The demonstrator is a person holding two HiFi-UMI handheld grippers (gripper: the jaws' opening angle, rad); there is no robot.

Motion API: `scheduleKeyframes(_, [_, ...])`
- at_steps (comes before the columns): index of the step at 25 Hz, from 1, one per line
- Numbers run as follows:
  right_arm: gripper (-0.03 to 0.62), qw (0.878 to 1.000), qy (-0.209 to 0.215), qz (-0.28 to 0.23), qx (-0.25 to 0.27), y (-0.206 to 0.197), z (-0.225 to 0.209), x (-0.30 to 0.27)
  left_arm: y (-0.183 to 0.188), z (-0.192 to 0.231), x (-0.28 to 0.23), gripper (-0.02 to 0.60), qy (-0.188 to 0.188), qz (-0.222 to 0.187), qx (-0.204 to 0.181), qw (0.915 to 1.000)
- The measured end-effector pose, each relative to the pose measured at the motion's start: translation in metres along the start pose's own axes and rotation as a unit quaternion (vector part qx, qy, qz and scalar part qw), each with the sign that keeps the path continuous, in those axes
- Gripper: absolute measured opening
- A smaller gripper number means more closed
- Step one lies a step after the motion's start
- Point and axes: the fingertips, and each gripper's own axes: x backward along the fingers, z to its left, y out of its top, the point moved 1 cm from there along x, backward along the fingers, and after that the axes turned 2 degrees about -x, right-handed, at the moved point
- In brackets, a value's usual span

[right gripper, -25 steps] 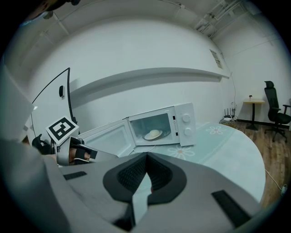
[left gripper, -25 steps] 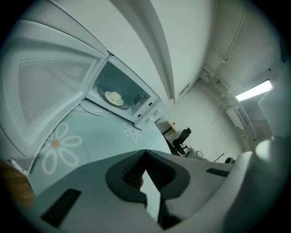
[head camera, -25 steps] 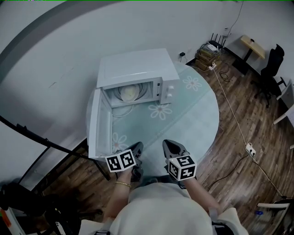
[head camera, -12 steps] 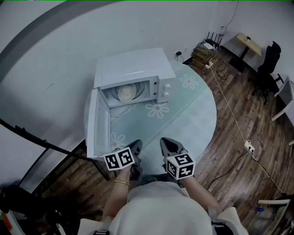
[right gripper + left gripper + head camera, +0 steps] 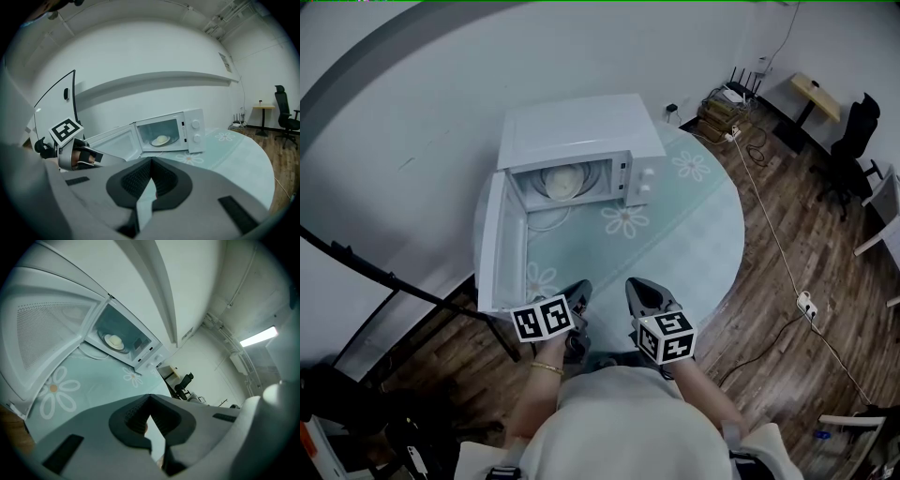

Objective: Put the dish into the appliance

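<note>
A white microwave [image 5: 581,141] stands at the far side of the round table, with its door [image 5: 492,246] swung wide open to the left. Inside it, a pale dish [image 5: 565,181] with a yellowish mound rests on the turntable. The same dish [image 5: 114,341] shows in the left gripper view, and the dish [image 5: 161,139] in the right gripper view. My left gripper [image 5: 577,292] and right gripper [image 5: 637,294] hover side by side over the table's near edge, well short of the microwave. Both are shut with nothing between the jaws. The left gripper [image 5: 89,157] also appears in the right gripper view.
The table [image 5: 703,225] wears a pale teal cloth with flower prints. The open door juts toward the left gripper. A black stand [image 5: 384,281] is at the left. On the wooden floor to the right lie a white cable [image 5: 783,253] and an office chair [image 5: 853,141].
Only the head camera has swayed slightly. Both grippers stay shut at the near edge and the dish stays inside the microwave.
</note>
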Motion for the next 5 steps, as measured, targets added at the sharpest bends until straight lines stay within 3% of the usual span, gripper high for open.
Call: scheduleKeyframes(5, [0.006, 1.000, 0.002, -0.001, 0.003, 0.0012, 0.0024, -0.0018, 0.0018, 0.0001, 0.0021, 0.014, 0.000, -0.003, 0.000, 1.0000])
